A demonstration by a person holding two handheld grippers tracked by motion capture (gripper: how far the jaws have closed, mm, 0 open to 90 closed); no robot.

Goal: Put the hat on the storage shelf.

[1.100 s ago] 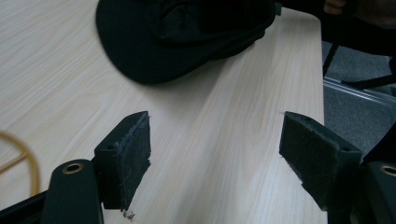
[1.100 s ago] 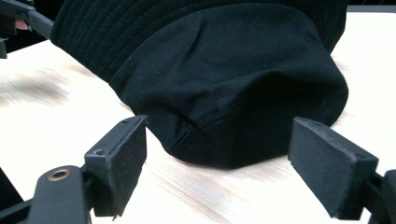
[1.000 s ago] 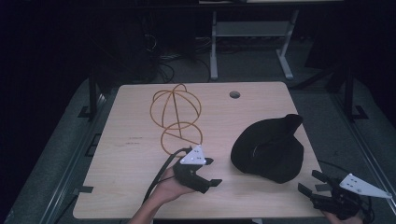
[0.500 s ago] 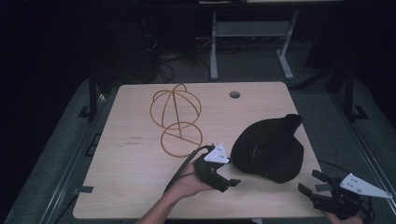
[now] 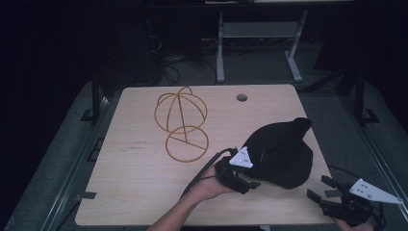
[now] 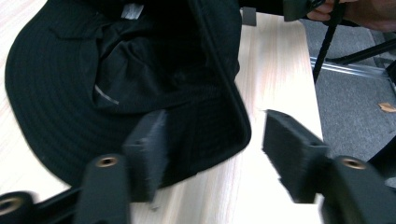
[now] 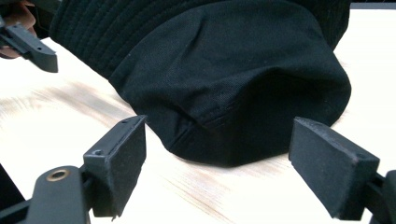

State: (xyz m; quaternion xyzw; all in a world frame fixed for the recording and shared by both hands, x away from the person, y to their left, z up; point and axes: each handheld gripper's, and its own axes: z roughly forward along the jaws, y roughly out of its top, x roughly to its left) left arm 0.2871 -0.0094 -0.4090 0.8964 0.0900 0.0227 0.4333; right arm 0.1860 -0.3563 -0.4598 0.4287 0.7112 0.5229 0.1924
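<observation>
**A:** So where's everything sitting? I see a black hat [image 5: 284, 154] on the worktop [image 5: 139, 192], right half, lying crown down with the brim up.

**B:** Yep. The left hand-held gripper [image 5: 243, 180] is right at the hat's near-left edge, jaws spread. From the left gripper view [image 6: 210, 154] the hat [image 6: 121, 84] is straight ahead with its open inside facing the camera, and a stretch of brim reaches into the gap between the two jaws. One jaw overlaps the brim in that view, the other is off over bare wood. Can't tell if the pads actually touch fabric.

**A:** You can see a little white tag [image 6: 132, 10] inside the hat too, far end from the jaws.

**B:** Good catch. The right hand-held gripper [image 5: 327, 190] is at the worktop's near-right corner, also spread wide, a bit apart from the hat. In the right gripper view [image 7: 217, 163] the hat [image 7: 233, 74] is dead ahead, rounded crown bulging toward the jaws, nothing between them but wood. The other hand-held gripper's tip pokes in at the upper left there.

**A:** And the wire thing?

**B:** Orange wire stand [image 5: 181, 122], a dome-shaped frame on a ring base, sits beyond and to the left of the left hand-held gripper, well apart from the hat. There's also a round hole [image 5: 242, 97] in the worktop at the far edge, past the hat.

**A:** Person's left hand [image 5: 207, 185] wraps the handle, cable trailing back.
</observation>
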